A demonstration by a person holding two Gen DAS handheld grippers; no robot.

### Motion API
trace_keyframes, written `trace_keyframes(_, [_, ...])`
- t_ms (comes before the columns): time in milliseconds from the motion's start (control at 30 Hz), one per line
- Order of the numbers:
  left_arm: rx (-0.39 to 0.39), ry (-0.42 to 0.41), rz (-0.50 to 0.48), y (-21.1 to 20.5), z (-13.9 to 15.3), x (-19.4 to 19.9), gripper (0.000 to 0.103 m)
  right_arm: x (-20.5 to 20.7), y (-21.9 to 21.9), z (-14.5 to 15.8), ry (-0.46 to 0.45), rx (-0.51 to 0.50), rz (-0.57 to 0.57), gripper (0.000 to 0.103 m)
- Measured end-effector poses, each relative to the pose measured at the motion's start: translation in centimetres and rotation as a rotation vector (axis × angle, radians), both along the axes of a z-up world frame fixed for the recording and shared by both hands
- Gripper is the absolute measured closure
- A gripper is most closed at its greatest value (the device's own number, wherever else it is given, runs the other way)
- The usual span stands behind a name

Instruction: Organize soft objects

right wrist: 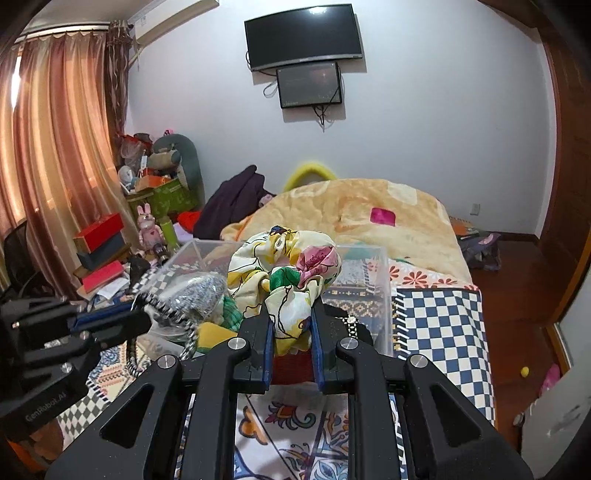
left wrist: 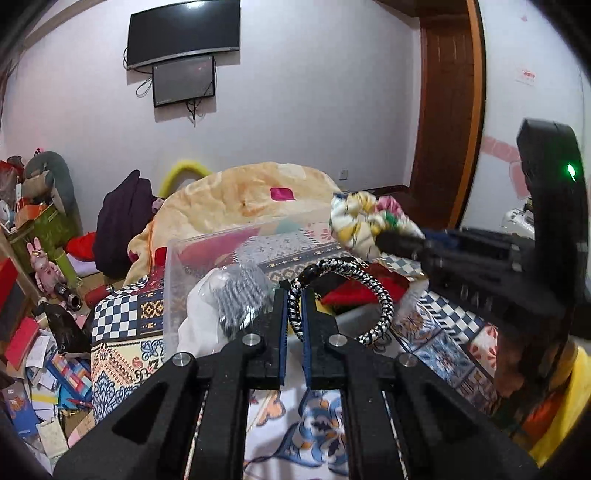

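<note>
Braided black-and-white ring-shaped hairband [left wrist: 347, 295], pinched by the nearly closed left gripper [left wrist: 294, 314]. Crumpled, glossy floral fabric scrunchie [right wrist: 284, 273] clamped in the narrowly parted right gripper [right wrist: 291, 328]. Both apparently above the clear plastic box [right wrist: 380, 284] on the patterned bedspread [right wrist: 443, 321].

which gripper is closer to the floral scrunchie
Right. The right gripper is clamped on the floral scrunchie; the left gripper sits off to its left, holding the black-and-white braided loop.

A wall-mounted television [right wrist: 303, 35] hangs above a smaller screen [right wrist: 309, 85], beside orange curtains [right wrist: 55, 155], a wooden door [left wrist: 447, 110] and stacked boxes [right wrist: 101, 243].
</note>
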State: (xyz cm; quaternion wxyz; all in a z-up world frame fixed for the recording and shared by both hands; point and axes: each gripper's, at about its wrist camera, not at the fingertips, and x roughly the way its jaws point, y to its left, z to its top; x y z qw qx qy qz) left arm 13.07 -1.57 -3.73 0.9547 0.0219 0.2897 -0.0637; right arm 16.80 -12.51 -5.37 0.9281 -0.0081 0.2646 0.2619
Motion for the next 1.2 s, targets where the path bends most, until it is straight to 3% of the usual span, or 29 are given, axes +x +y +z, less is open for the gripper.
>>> trace_keyframes(333, [-0.028,0.083,0.043,-0.1,-2.0,4.6,0.097,1.6,0.6,-2.0,0.051,-0.076,-0.008,0.085])
trace_keyframes(400, [-0.017,0.090,0.032,-0.4,-2.3,4.6,0.092,1.5,0.7,-2.1,0.046,-0.095,-0.014,0.084])
trace_keyframes(467, [0.001,0.081,0.024,-0.7,-2.5,4.2,0.080,1.5,0.7,-2.2,0.045,-0.107,-0.021,0.072])
trace_keyframes(567, [0.010,0.057,0.014,-1.0,-2.3,3.5,0.078,1.5,0.2,-2.1,0.055,-0.090,-0.017,0.053])
trace_keyframes(667, [-0.008,0.040,0.004,-0.9,-1.7,2.8,0.078,1.4,-0.3,-1.7,0.056,-0.064,-0.004,0.051])
trace_keyframes(800, [-0.047,-0.013,0.008,-0.2,0.0,1.3,0.078,0.9,-0.7,-0.8,0.041,-0.056,0.008,0.051])
trace_keyframes(1033, [-0.080,-0.155,0.043,0.8,3.7,-2.2,0.076,-1.8,-1.7,2.5,-0.062,0.004,0.029,0.051])
trace_keyframes(1100, [-0.089,-0.194,0.052,1.1,4.6,-3.3,0.074,-2.9,-1.8,3.6,-0.101,0.015,0.033,0.051])
trace_keyframes(1200, [-0.083,-0.248,0.077,1.2,5.4,-4.8,0.058,-4.4,-2.0,4.8,-0.148,0.042,0.045,0.051])
